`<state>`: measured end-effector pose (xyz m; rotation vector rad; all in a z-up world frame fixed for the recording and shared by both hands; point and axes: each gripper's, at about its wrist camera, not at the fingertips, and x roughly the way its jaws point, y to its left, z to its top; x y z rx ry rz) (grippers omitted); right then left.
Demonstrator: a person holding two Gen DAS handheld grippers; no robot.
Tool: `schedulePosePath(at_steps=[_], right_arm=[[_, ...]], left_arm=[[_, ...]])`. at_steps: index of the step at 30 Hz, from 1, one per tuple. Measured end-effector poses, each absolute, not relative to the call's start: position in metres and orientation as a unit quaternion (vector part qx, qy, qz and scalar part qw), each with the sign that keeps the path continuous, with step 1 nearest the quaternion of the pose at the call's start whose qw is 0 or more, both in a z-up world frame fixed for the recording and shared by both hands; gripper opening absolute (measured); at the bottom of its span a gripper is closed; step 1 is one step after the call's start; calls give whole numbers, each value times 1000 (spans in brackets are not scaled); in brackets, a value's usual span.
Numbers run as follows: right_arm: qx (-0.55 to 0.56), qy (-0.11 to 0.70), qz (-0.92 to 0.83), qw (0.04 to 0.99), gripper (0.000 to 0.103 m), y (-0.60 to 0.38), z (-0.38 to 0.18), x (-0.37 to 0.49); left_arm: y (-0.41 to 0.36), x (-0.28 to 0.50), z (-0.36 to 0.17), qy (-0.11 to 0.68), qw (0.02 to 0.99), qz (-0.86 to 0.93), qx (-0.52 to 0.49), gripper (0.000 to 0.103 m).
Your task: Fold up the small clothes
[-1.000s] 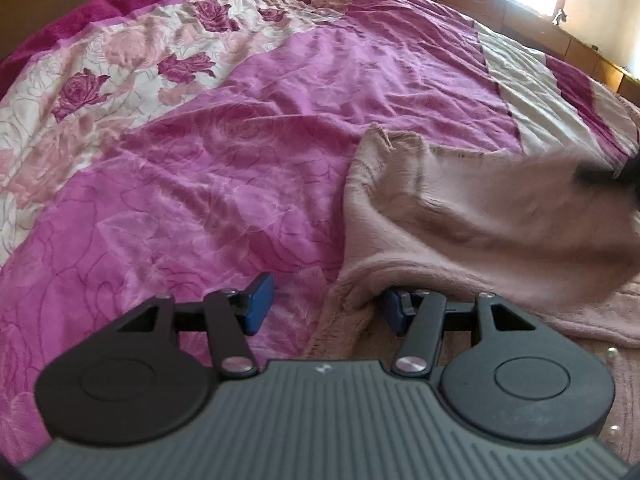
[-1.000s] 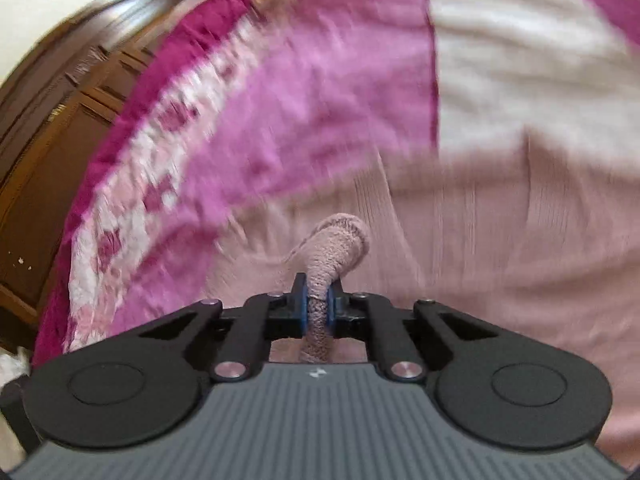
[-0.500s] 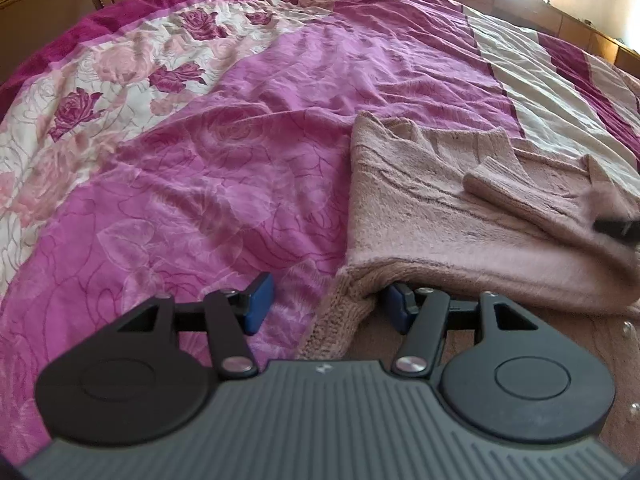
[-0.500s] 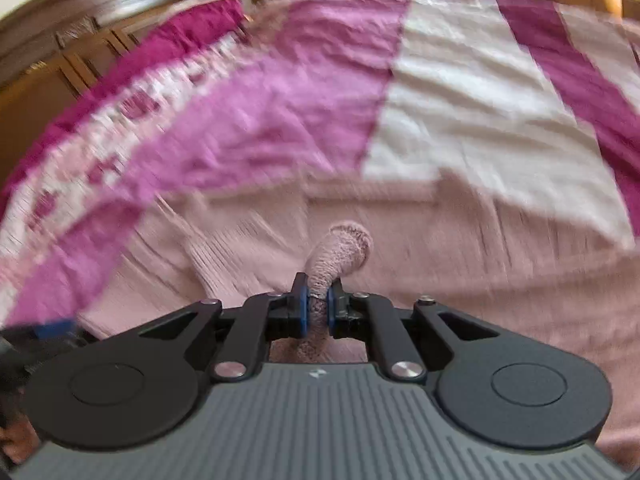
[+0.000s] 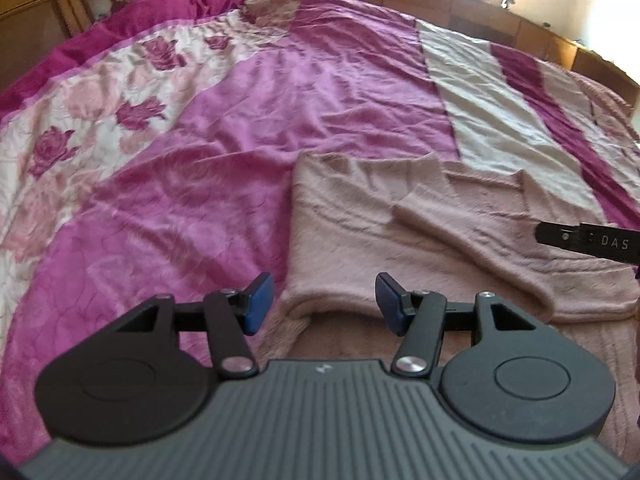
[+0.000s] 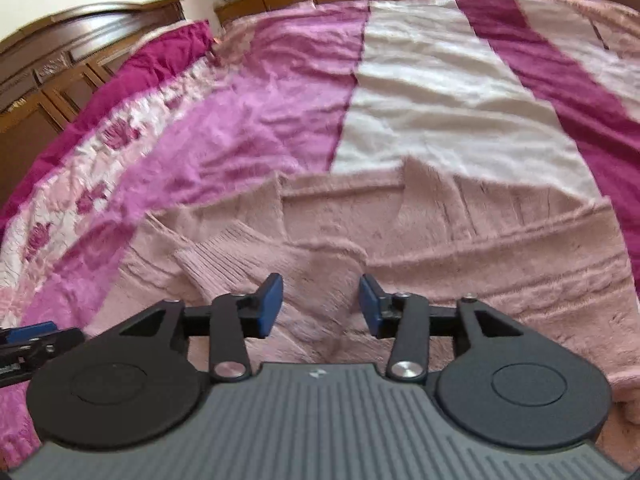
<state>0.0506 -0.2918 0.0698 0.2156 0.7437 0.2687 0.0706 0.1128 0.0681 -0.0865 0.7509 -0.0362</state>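
A dusty-pink knitted sweater [image 5: 360,216] lies on the bed, its left side folded over and one sleeve [image 5: 460,236] laid across the body. My left gripper [image 5: 322,304] is open and empty, just in front of the folded left edge. My right gripper [image 6: 320,306] is open and empty, low over the sweater [image 6: 460,232] with the released sleeve [image 6: 224,252] lying just ahead to its left. The right gripper's side shows at the right edge of the left wrist view [image 5: 592,240]. The left gripper's fingertip shows at the left edge of the right wrist view [image 6: 28,332].
The bed is covered with a pink, magenta and white quilt [image 5: 200,140] with a rose pattern on the left. A dark wooden headboard [image 6: 60,64] runs along the far left. A wooden ledge [image 5: 480,4] and a bright window lie beyond the bed.
My right gripper carried the sleeve over the sweater's body, opened and let it go; the sleeve now lies flat. My left gripper stayed open and drew back slightly from the folded edge.
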Motion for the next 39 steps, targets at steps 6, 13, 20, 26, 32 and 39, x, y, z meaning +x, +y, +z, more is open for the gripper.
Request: schedulePosePath(at_steps=[6,13,20,26,32,39], right_arm=[[92,365,177,909,56,-261,76,49],[64,390,188,899,57,-222,63,57],[50,415,164,893,51,-199,38,74],[110,407,134,897,8,-230,40,79],[151,362,114,913,8,-274,67,65],[141,307,56,940,7,-332,88,29]], left_arm=[[100,91,46,389,921,-11,-19,58],[111,98,31,405,913,-6,-42,60],[113,97,26,401,915,-12,-44,62],[111,96,25,399,916,-7,-44,62],[111,97,26,400,915,-4,-47,62],[112,97,25,401,915,-3,-52,62]])
